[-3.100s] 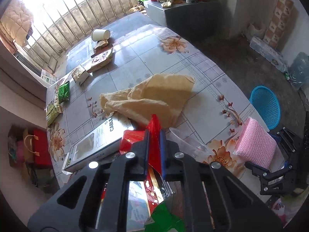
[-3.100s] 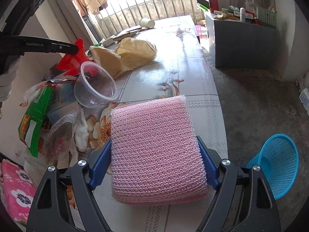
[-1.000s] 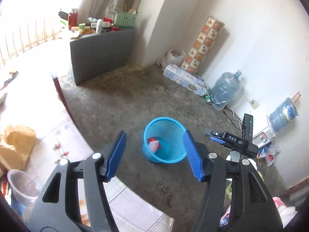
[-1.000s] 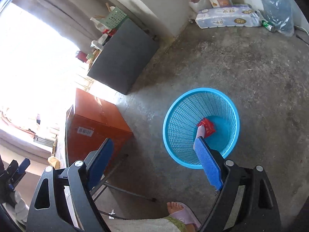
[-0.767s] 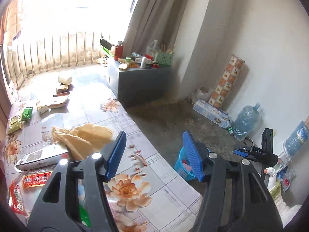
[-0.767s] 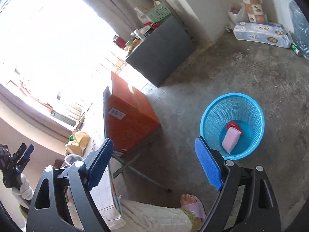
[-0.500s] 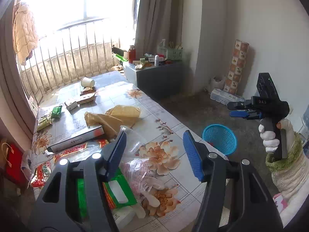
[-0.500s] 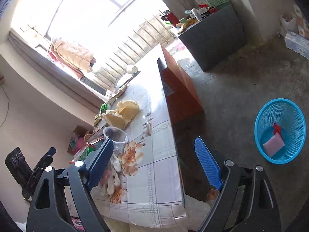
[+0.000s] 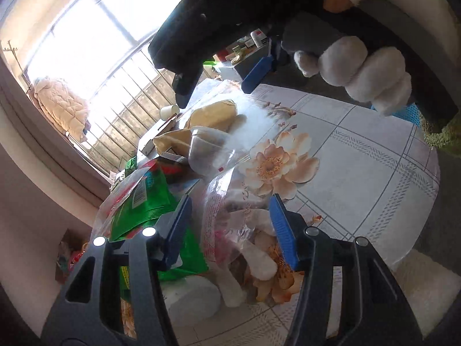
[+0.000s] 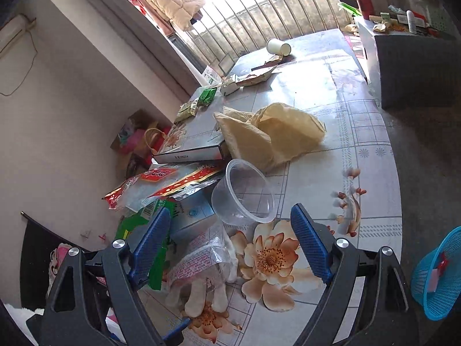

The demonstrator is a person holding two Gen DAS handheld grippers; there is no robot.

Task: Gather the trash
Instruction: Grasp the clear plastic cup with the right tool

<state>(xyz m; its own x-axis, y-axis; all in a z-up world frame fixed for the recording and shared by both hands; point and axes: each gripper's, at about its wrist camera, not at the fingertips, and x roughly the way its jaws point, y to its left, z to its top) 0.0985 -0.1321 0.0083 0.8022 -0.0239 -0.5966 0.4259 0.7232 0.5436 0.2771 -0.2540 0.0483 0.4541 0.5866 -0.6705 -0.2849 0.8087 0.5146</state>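
On the floral tablecloth [image 9: 360, 150] lies a clear bag of white gloves [image 9: 245, 230]. My left gripper [image 9: 230, 216] hovers low over it, jaws closing with the bag between the blue pads, which do not press on it. My right gripper [image 10: 230, 230] is open and empty above the bag of gloves [image 10: 201, 262] and a clear plastic cup [image 10: 242, 193]. In the left wrist view the right gripper [image 9: 214, 92] hangs overhead in a gloved hand [image 9: 360, 72]. The blue basket [image 10: 435, 276] on the floor holds a pink sponge and a red wrapper.
Left of the cup lie a green packet [image 10: 138, 225], red and white wrappers [image 10: 149, 184] and a flat white box [image 10: 190, 150]. A crumpled yellow bag [image 10: 273, 135] sits mid-table and a tipped paper cup [image 10: 276, 47] at the far end. A grey cabinet [image 10: 417, 69] stands right.
Both views have swung from the basket on the floor back to the table. The left gripper has come down over the bag of gloves and its jaws have narrowed a little.
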